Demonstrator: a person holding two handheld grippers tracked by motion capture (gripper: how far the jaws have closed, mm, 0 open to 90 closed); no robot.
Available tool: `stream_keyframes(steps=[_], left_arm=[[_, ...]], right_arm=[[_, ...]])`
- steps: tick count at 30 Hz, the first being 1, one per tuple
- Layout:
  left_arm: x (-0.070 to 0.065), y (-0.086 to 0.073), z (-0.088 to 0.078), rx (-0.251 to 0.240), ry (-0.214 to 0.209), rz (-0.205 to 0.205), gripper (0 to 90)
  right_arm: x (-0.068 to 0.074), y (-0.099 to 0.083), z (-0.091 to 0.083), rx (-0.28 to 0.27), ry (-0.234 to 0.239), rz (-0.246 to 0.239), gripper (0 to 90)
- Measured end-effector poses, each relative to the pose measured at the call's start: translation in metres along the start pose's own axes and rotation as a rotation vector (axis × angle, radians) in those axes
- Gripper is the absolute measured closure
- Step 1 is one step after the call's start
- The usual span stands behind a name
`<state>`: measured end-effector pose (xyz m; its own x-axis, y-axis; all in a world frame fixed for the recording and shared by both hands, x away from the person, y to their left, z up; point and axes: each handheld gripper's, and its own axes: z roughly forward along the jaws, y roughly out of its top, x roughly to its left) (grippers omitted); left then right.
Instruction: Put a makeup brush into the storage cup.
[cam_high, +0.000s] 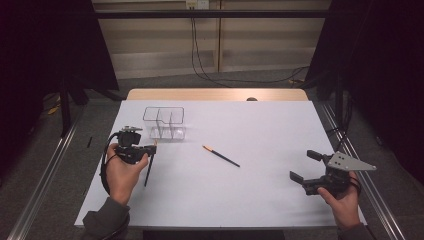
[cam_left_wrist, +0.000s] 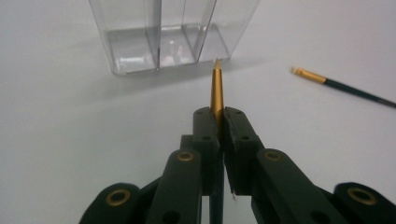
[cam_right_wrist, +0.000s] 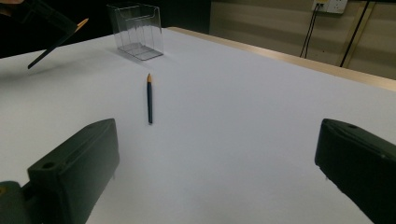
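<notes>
My left gripper is shut on a dark pencil with a gold end, gripping it near that end. In the left gripper view the gold tip sticks out past the closed jaws toward a clear plastic holder with several compartments. The holder stands on the white table just beyond the left hand. A second dark pencil lies flat mid-table. My right gripper is open near the right front edge, with nothing between its jaws. The lying pencil is well ahead of it.
The white table top has a wooden strip along its far edge. Dark curtains hang at both sides, and cables run down the back wall. The right gripper view also catches the held pencil and the holder at upper left.
</notes>
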<state>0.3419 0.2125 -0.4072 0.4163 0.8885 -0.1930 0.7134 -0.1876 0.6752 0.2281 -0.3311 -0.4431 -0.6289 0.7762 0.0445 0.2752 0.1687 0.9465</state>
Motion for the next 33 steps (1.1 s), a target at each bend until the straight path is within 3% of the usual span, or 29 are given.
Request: stream_keyframes(steps=[12,18,33], left_arm=[[-0.003,0.001,-0.005,-0.173,-0.026,-0.016,84.3],[-0.003,0.002,-0.007,-0.255,-0.051,-0.048,84.3],[-0.008,0.010,-0.012,-0.410,-0.082,-0.060,84.3]], right_arm=[[0.000,0.000,0.001,-0.004,0.007,-0.003,0.0],[0.000,0.000,0.001,-0.004,0.004,-0.002,0.0],[0.000,-0.001,0.001,-0.004,0.009,-0.006,0.0]])
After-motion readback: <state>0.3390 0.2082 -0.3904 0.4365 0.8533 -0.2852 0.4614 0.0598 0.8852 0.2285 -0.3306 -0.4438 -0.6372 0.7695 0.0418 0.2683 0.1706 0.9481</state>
